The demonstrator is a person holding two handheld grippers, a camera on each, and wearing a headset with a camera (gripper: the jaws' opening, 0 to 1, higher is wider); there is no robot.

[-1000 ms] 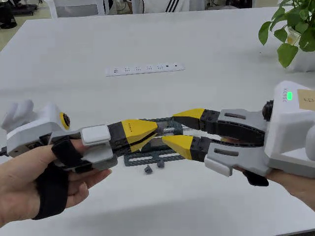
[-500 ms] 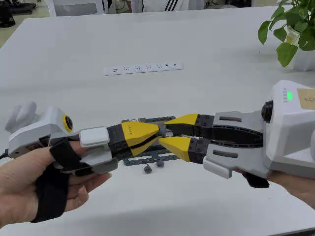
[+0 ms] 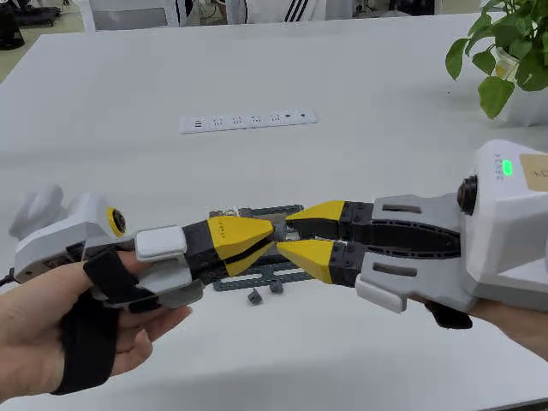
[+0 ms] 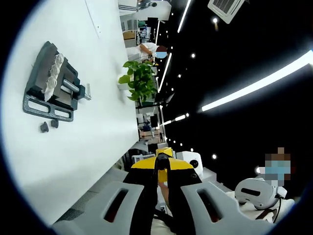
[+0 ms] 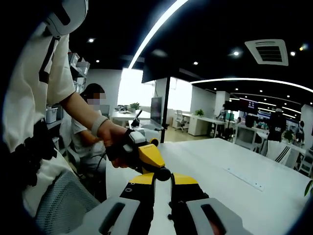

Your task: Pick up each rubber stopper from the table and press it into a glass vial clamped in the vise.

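Above the table, my left gripper point(image 3: 271, 233) is shut on a small dark rubber stopper point(image 5: 163, 173) at its yellow tips. My right gripper point(image 3: 286, 234) faces it tip to tip. In the right gripper view its jaws point(image 5: 163, 178) touch the stopper on both sides. The left gripper view has the left gripper point(image 4: 162, 164) shut, with something dark between its tips. Below them on the table is the dark vise point(image 4: 54, 83) with clear glass vials point(image 4: 51, 73) clamped in a row; part of the vise base point(image 3: 257, 276) is visible under the grippers. Two grey stoppers point(image 3: 255, 297) point(image 3: 276, 288) lie in front of the vise.
A white power strip point(image 3: 248, 121) lies across the far middle of the white table point(image 3: 385, 154). A potted plant point(image 3: 505, 60) stands at the far right corner. Another person sits at a desk behind, seen in the right gripper view point(image 5: 93, 112).
The right gripper's jaws have narrowed from wide open to close around the left gripper's tip. Both grippers have drawn together over the vise.
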